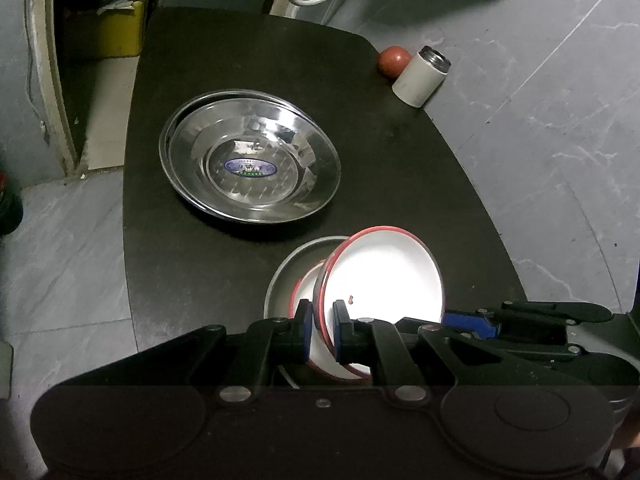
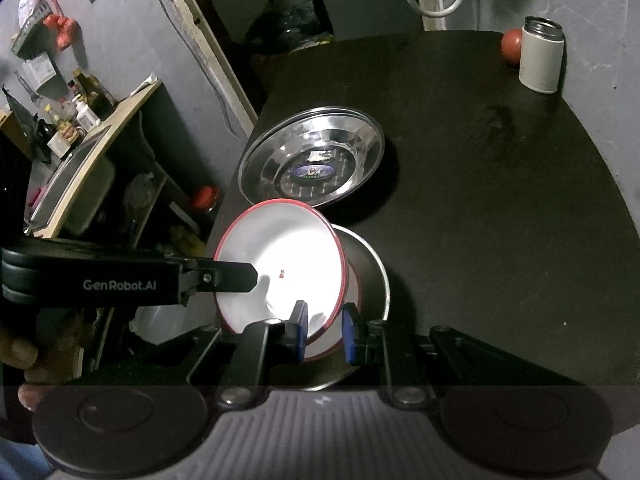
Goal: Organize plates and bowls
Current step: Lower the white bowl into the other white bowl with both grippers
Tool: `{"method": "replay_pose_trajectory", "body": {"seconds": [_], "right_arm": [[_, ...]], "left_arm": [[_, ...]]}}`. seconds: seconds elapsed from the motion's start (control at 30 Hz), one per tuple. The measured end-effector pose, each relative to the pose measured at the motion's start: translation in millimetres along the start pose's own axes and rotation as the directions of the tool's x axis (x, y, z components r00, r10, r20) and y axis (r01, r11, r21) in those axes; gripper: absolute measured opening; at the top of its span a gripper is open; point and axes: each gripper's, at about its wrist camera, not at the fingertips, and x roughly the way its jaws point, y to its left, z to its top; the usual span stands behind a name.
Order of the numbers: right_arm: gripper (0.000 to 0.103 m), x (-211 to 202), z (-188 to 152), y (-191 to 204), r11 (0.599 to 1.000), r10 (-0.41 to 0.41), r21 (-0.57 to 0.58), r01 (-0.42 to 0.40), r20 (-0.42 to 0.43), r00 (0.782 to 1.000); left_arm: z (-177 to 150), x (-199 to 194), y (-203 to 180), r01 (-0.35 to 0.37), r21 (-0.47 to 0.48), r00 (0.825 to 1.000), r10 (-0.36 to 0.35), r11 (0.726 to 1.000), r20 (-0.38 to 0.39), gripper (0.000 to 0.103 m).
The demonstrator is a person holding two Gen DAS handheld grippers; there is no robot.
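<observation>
left gripper [image 1: 323, 326]: clamped on rim of tilted red-rimmed bowl [image 1: 384, 276], likely to seat it into the bowl below | right gripper [image 2: 325, 330]: jaws straddle same rim, contact unclear | bowl: just near-side of steel plates [image 1: 250, 166], over grey dish [image 1: 280, 276] | room: bare surface [image 1: 400, 160] beyond plates; cup [image 1: 420, 76] at far edge

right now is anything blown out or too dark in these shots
Left wrist view: the white bowl interior is blown out to glare, and the steel plates mirror highlights. Right wrist view: the same bowl is overexposed, the black table swallows detail, and fisheye bends the edges.
</observation>
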Motion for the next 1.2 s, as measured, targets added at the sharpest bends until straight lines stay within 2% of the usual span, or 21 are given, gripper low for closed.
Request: {"method": "replay_pose_trajectory", "body": {"seconds": [1.2], "right_arm": [[0.021,9.3,-0.4,2.9,1.0,-0.004,-0.005,0.004,-0.062,0.998]], "left_arm": [[-1.8,8.8,4.2,-0.01,-0.021,0.998,0.008,1.0,-0.06,0.01]]}}
